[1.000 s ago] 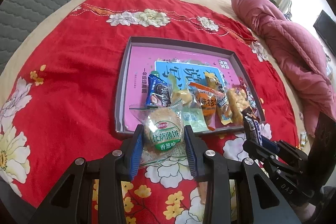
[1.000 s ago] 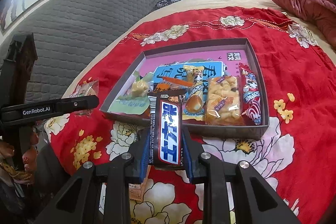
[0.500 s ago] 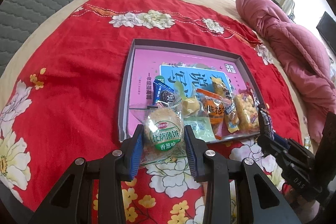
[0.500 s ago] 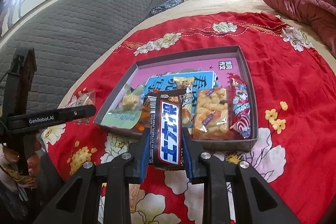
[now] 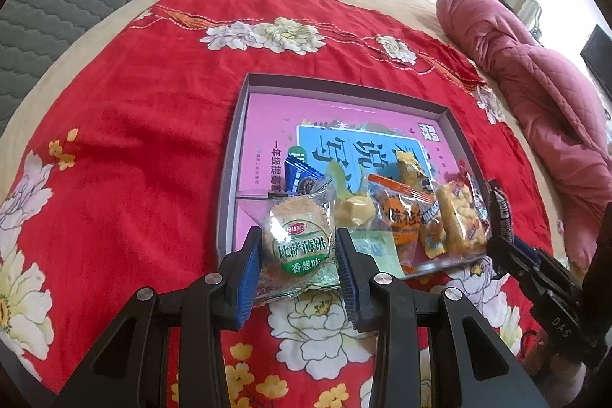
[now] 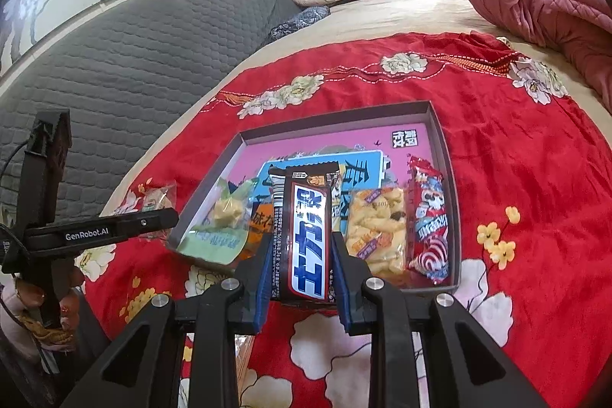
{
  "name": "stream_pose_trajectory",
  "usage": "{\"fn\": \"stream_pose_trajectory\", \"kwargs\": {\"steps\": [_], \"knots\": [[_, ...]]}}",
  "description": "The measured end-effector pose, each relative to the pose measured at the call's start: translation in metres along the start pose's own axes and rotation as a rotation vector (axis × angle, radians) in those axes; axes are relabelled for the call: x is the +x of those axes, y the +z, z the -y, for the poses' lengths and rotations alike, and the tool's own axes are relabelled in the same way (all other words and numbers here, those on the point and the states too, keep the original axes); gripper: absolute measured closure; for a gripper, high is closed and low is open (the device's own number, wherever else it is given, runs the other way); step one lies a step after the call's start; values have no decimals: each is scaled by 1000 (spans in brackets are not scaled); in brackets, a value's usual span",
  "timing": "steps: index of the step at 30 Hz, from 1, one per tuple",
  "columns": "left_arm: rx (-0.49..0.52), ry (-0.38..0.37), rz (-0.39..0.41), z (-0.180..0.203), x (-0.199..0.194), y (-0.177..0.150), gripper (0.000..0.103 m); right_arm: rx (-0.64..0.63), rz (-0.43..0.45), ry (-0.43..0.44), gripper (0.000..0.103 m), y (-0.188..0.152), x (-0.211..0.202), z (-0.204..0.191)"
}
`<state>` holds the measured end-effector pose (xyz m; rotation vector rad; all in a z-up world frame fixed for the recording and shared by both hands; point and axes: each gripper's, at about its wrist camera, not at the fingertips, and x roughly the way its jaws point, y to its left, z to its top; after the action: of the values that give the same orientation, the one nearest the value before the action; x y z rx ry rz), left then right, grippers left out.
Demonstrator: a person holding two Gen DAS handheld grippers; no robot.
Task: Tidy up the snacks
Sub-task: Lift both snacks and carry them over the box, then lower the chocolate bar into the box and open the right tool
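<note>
- L gripper [image 5: 299, 257]: fingers clamped on clear-wrapped round cracker w/ green label [image 5: 300, 244], at near edge of shallow grey cardboard tray [image 5: 231, 155].
- R gripper [image 6: 302, 257]: fingers gripping dark brown choc bar [image 6: 308, 236], same near edge.
- Beyond: other snacks in tray on red floral blanket [image 5: 126, 125].

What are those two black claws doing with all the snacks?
A person is sorting snacks into a shallow box on a red flowered blanket. The left gripper holds a round cracker packet, and the right gripper holds a chocolate bar. Several snacks already lie in the box.
</note>
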<state>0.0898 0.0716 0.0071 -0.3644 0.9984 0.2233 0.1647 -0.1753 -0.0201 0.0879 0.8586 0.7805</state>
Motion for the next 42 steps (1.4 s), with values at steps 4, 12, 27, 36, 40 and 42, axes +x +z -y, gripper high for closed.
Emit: {"fn": "stream_pose_trajectory", "kwargs": {"steps": [4,12,27,36,40,42], "knots": [[-6,12,-10,-2,10,4,64,8,14,-8,75,6,4,5],[-9,44,-40,-8,34,8,64,20,2,-45,75,11,20,13],[-12,36,-50,-8,50,14,63,-1,-13,-126,74,15,51,18],[-19,34,-37,-9,44,18,61,10,0,-102,72,17,48,17],[-33,26,-33,-11,39,19,56,13,10,-86,67,18,44,15],[-33,25,-30,-10,36,20,56,16,13,-81,66,19,42,15]]}}
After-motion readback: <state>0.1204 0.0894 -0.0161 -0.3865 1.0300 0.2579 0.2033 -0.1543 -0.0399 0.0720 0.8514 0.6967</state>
